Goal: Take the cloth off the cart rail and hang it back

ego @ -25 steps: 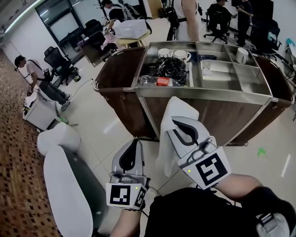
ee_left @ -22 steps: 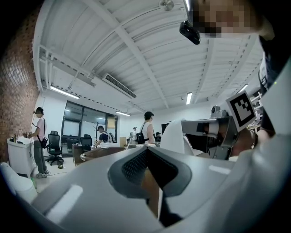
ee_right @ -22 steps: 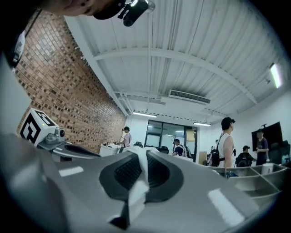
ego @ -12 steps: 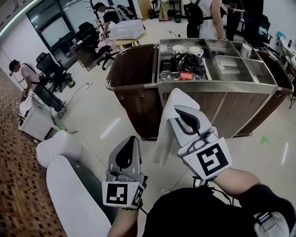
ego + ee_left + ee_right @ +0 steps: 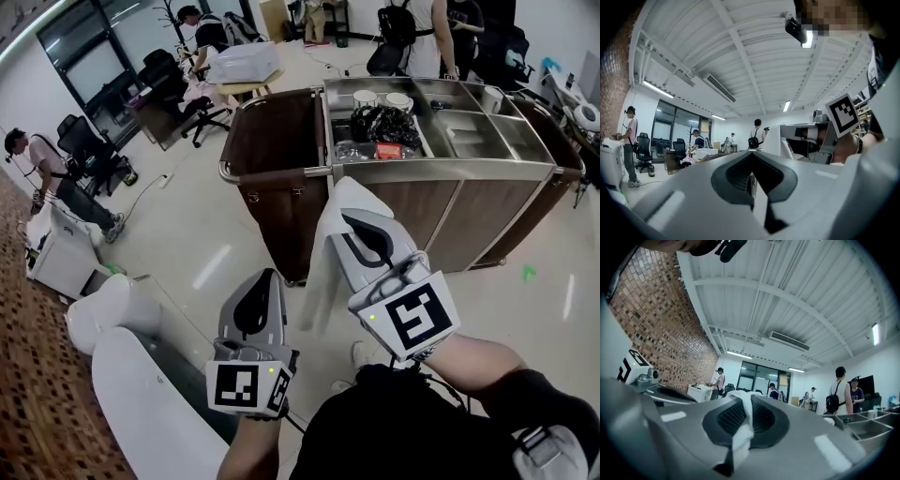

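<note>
A white cloth (image 5: 323, 253) hangs from my right gripper (image 5: 345, 214), whose jaws are shut on its upper edge. In the right gripper view the cloth (image 5: 739, 430) runs pinched down the middle of the right gripper (image 5: 743, 401). My left gripper (image 5: 265, 277) is lower and to the left, shut, with nothing in it. The left gripper view shows the left gripper (image 5: 751, 161) with its jaws together. The brown cart (image 5: 283, 216) stands ahead, its steel rail (image 5: 274, 173) at the left end bare. Both grippers are short of the cart.
The cart's steel top (image 5: 450, 169) holds cups (image 5: 364, 97), a black bag (image 5: 380, 122) and small packets. A white rounded seat (image 5: 141, 384) is at my lower left. People, office chairs (image 5: 84, 150) and desks stand further back. Pale floor lies between me and the cart.
The cart now sits farther off and more to the right in the head view. Both grippers travelled together across the floor, the cloth still hanging from the right one.
</note>
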A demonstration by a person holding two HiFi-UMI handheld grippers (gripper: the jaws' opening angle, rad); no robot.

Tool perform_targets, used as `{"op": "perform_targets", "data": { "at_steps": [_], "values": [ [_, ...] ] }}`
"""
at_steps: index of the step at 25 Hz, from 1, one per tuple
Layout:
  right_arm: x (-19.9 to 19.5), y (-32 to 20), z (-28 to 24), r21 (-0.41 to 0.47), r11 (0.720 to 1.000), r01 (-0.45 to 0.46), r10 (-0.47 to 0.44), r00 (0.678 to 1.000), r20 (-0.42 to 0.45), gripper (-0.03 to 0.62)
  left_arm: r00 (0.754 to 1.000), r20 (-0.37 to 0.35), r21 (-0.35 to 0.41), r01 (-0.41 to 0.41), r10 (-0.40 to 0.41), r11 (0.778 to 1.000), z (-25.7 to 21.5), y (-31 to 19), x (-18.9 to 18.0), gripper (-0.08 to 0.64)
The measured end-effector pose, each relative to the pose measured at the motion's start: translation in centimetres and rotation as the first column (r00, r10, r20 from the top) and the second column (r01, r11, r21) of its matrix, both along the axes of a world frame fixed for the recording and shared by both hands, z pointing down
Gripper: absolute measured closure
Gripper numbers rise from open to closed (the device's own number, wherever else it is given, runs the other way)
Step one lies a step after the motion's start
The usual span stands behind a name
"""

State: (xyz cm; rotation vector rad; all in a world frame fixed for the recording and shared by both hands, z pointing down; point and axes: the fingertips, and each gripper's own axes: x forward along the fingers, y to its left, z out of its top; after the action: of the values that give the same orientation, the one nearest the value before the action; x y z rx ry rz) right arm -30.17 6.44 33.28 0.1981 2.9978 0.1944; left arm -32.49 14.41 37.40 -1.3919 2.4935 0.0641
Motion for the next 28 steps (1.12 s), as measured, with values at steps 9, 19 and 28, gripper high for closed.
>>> {"op": "perform_targets", "data": {
  "at_steps": [9, 19, 28],
  "values": [
    [-3.4, -0.1, -1.7, 0.017, 1.000, -0.025, 0.024, 0.999, 0.030, 0.592, 1.000, 0.021, 0.000, -0.001, 0.001, 1.000, -0.9, 0.1, -3.3, 0.558],
    [-9.1, -2.5, -2.8, 0.014, 1.000, -0.009, 0.009, 0.998, 0.055, 0.592, 0.999, 0.047, 0.013, 0.027, -0.027, 1.000, -2.0, -2.3, -8.5, 0.558],
    [-16.2, -3.1, -4.1, 0.030, 0.995, -0.093, 0.091, 0.993, 0.071, 0.592, 0.999, 0.032, 0.009, -0.031, 0.030, 0.999, -1.4, -2.4, -13.6, 0.558]
  ]
}}
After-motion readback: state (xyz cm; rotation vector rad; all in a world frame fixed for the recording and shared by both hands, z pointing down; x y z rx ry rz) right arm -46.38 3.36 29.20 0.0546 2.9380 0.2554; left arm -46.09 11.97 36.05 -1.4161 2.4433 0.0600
